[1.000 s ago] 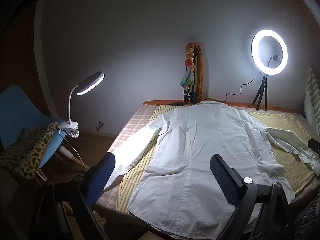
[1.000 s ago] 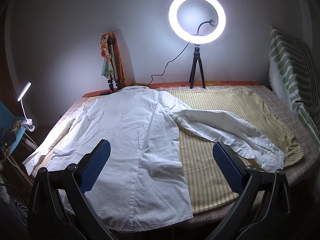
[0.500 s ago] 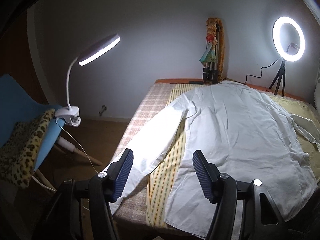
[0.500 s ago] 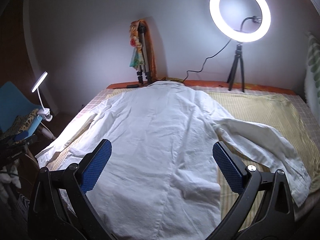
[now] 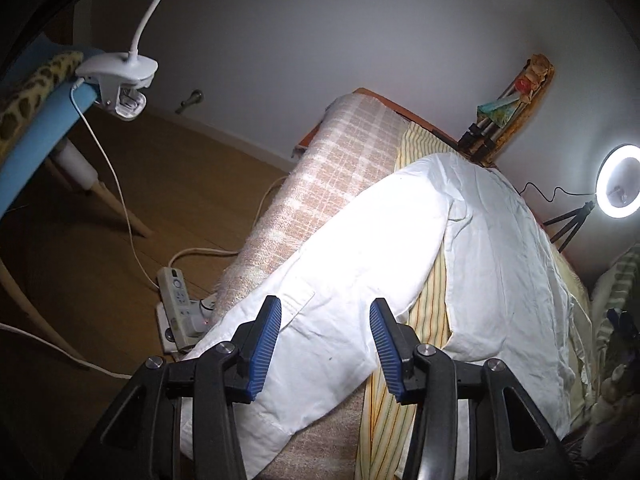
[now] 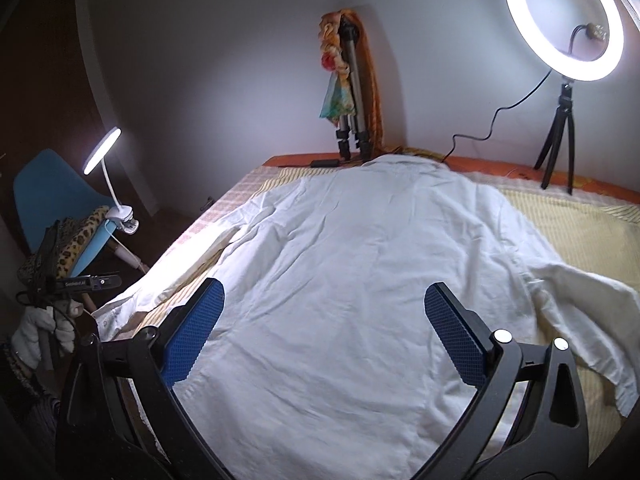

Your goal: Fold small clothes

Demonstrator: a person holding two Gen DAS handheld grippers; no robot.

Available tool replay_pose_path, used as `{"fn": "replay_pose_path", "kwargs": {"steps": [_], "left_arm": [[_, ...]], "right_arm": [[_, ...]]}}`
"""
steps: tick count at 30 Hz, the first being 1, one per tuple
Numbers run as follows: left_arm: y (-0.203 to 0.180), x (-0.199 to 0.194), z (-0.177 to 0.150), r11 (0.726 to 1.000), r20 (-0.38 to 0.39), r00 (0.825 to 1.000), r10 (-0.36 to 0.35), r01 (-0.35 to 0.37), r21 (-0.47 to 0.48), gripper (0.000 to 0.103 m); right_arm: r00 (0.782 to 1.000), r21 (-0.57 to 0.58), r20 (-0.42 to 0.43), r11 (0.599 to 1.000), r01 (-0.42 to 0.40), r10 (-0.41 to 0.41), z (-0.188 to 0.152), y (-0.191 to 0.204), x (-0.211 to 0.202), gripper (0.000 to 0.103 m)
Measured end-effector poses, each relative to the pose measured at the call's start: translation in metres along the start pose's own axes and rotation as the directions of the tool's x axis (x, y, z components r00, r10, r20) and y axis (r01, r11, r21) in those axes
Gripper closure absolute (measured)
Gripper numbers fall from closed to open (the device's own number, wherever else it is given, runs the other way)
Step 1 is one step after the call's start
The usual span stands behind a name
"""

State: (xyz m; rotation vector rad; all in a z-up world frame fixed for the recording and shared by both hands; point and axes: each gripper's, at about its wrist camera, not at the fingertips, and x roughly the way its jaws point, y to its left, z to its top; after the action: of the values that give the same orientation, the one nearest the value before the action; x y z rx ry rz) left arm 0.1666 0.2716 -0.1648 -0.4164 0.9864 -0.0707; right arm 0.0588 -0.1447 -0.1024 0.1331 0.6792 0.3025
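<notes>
A white long-sleeved shirt [image 6: 360, 288] lies spread flat on the bed, collar towards the far wall. Its left sleeve [image 5: 344, 276] runs along the bed's left edge down to the cuff. My left gripper [image 5: 325, 312] is open, tilted, and hovers just above that sleeve near the cuff, holding nothing. My right gripper [image 6: 323, 304] is wide open above the shirt's lower body, empty. The right sleeve [image 6: 580, 296] lies out to the right on the yellow striped cloth [image 6: 580, 224].
A checked blanket [image 5: 320, 184] covers the bed's left edge. A blue chair [image 6: 52, 192] with a clip lamp [image 6: 102, 152] stands left of the bed. A power strip [image 5: 176, 304] and cables lie on the floor. A ring light [image 6: 564, 20] and a tripod [image 6: 352, 92] stand at the far wall.
My left gripper has swung left and down to the left sleeve and its jaws have narrowed. My right gripper has moved left over the shirt's body and closer to it.
</notes>
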Motion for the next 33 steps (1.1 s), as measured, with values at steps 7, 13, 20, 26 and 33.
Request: {"fn": "replay_pose_path", "kwargs": {"steps": [7, 13, 20, 26, 33], "left_arm": [[-0.004, 0.043, 0.004, 0.977, -0.066, 0.986, 0.156, -0.144, 0.158, 0.057], [-0.011, 0.049, -0.002, 0.955, -0.055, 0.976, 0.211, -0.194, 0.226, 0.078], [-0.018, 0.038, -0.001, 0.923, 0.043, 0.963, 0.267, -0.268, 0.275, 0.074], [-0.004, 0.045, -0.002, 0.937, 0.001, 0.967, 0.254, -0.247, 0.248, 0.065], [-0.008, 0.044, -0.004, 0.942, -0.012, 0.975, 0.222, -0.212, 0.260, 0.098]], "right_arm": [[0.997, 0.017, -0.073, 1.000, -0.021, 0.023, -0.013, -0.004, 0.020, 0.004], [0.996, 0.039, -0.083, 0.999, -0.015, 0.018, -0.012, -0.010, 0.020, 0.004], [0.997, 0.031, -0.069, 0.999, -0.017, 0.019, -0.010, -0.007, 0.013, 0.004], [0.997, 0.034, -0.070, 0.999, -0.028, 0.030, -0.010, -0.006, 0.012, 0.004], [0.997, 0.050, -0.073, 0.998, -0.032, 0.036, -0.009, -0.006, 0.012, 0.004]]}}
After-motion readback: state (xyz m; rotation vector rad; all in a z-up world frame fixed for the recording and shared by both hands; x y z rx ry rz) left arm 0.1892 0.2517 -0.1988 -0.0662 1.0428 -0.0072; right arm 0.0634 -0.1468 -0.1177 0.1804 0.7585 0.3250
